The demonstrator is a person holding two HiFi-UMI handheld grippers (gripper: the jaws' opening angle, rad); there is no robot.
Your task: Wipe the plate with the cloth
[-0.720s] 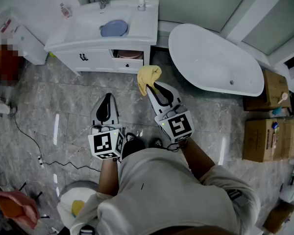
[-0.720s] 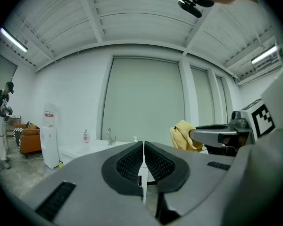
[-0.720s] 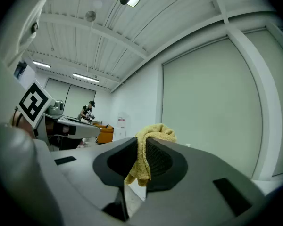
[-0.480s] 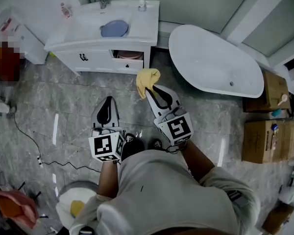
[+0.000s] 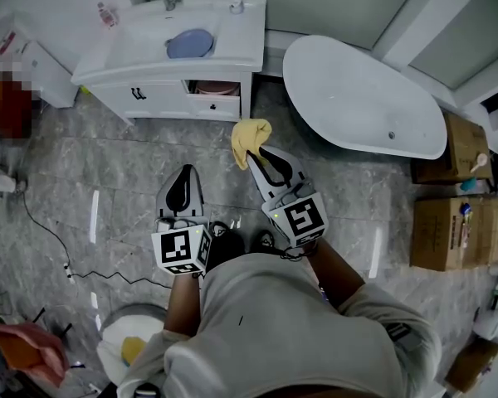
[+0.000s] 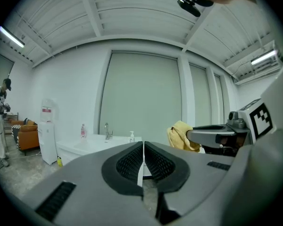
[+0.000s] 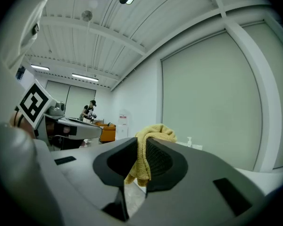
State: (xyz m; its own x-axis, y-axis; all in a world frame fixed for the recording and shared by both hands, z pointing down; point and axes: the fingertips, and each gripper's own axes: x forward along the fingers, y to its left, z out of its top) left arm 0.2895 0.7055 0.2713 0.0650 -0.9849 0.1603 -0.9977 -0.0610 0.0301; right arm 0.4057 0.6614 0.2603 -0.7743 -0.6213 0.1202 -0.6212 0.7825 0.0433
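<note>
The right claw (image 5: 256, 151) pinches the cloth (image 5: 249, 134); the left claw (image 5: 181, 172) is pressed together, empty. Risk: a shallow pinch may drop the cloth before it reaches the plate (image 5: 190, 43).

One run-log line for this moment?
right claw: shut on yellow cloth | left claw: shut, empty | blue plate: in sink | stage: not yet wiping

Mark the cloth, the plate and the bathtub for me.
cloth (image 5: 251, 133): head view, middle of the yellow bunch.
plate (image 5: 190, 44): head view, centre of the blue disc.
bathtub (image 5: 357, 98): head view, bare inner floor.
</note>
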